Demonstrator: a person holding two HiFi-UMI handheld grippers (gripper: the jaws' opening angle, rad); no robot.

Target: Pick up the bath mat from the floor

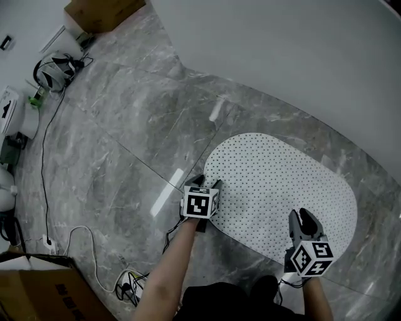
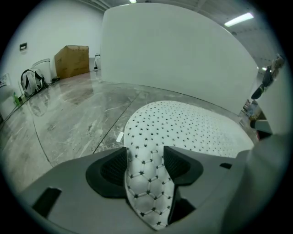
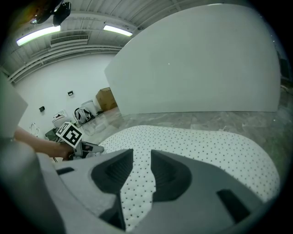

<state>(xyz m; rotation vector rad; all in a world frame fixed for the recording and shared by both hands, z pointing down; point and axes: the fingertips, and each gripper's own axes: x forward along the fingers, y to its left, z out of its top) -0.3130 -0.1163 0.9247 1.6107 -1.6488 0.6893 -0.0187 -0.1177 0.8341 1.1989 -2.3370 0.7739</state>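
Note:
A white oval bath mat (image 1: 282, 188) with black dots lies on the grey marble floor (image 1: 119, 138). My left gripper (image 1: 205, 183) is at the mat's near left end. In the left gripper view the mat's (image 2: 183, 123) edge curls up between the wide-set jaws of the left gripper (image 2: 145, 160), showing its hexagon underside; the pads do not visibly pinch it. My right gripper (image 1: 305, 219) sits at the near right edge. In the right gripper view its jaws (image 3: 141, 171) stand narrow, shut on a strip of the mat (image 3: 197, 146). The left gripper (image 3: 87, 147) shows there too.
A curved white wall (image 1: 301, 56) rises just beyond the mat. A cardboard box (image 1: 103, 12) stands far left, another (image 1: 37, 291) at my near left. Cables (image 1: 44, 157) and a power strip (image 1: 128, 288) lie on the floor to the left, with gear (image 1: 53, 70) by the wall.

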